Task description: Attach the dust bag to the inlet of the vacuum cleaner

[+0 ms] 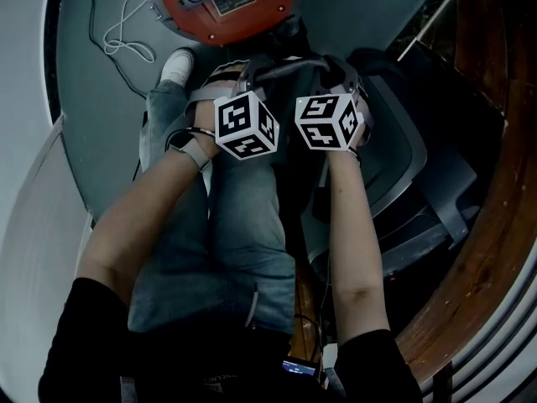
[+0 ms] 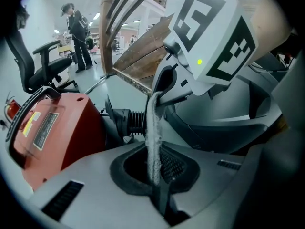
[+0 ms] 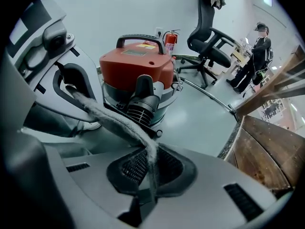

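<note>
Left gripper (image 2: 155, 182) is clamped on one end of a thin, fuzzy grey band. The right gripper (image 3: 151, 178) is clamped on the other end, so the band runs taut from one pair of jaws to the other. I take the band for the edge of the dust bag (image 2: 152, 137), seen side-on. In the head view it sits at upper centre, between the two grippers, over the person's legs (image 1: 239, 217). It is just below the vacuum cleaner (image 3: 136, 61) and not touching it.

To do this step well, the bag's mouth probably has to be spread rather than pulled flat. Easing the grippers a little toward each other should let it gape. It then needs lining up square with what looks to be the inlet (image 3: 143, 99), the black ribbed port low on the red-topped body, at centre of the right gripper view. Pushing it on evenly from both sides seems best. A one-sided pull could slip the cloth out of a jaw or seat it crooked.

The bag material looks soft, felted and pale grey, with a ragged nap. No collar or opening shows, so I cannot tell which side faces the port.

Beyond the vacuum, an office chair (image 3: 209, 46) stands at upper right of the right gripper view. A white cord (image 1: 117, 23) loops on the floor (image 1: 101, 99) at upper left of the head view.
</note>
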Motion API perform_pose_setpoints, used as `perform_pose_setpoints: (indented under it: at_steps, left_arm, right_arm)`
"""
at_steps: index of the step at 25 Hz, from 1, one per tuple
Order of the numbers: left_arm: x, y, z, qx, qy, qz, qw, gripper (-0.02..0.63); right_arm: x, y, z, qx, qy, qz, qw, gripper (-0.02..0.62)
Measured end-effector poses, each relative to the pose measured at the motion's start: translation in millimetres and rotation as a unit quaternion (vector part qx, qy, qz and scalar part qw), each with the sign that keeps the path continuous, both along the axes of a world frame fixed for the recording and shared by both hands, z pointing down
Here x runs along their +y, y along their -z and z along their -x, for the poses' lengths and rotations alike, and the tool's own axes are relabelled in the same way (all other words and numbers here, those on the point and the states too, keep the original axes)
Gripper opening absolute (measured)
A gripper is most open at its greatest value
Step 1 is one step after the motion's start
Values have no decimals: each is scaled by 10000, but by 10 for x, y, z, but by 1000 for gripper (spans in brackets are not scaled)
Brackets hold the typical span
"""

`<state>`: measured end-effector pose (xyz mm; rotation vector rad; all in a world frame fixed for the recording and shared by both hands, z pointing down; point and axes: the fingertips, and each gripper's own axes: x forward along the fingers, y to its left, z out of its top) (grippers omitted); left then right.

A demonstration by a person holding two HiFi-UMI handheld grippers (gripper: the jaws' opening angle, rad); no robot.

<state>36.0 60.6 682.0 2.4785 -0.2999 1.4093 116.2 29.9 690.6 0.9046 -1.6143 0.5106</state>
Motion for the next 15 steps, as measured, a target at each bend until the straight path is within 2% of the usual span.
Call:
perform_pose_setpoints:
  at_steps: [5,15]
  left_arm:
    - [-86,-139,-41,36,-4,-251,9997,25]
    - [-111,-300,-87,24,-5,-304,9995,25]
  right_arm:
    - [-114,-118,-24,-1,-25,-120,9999,44]
    - [-107,-233,-38,-23,341,-86,9994,44]
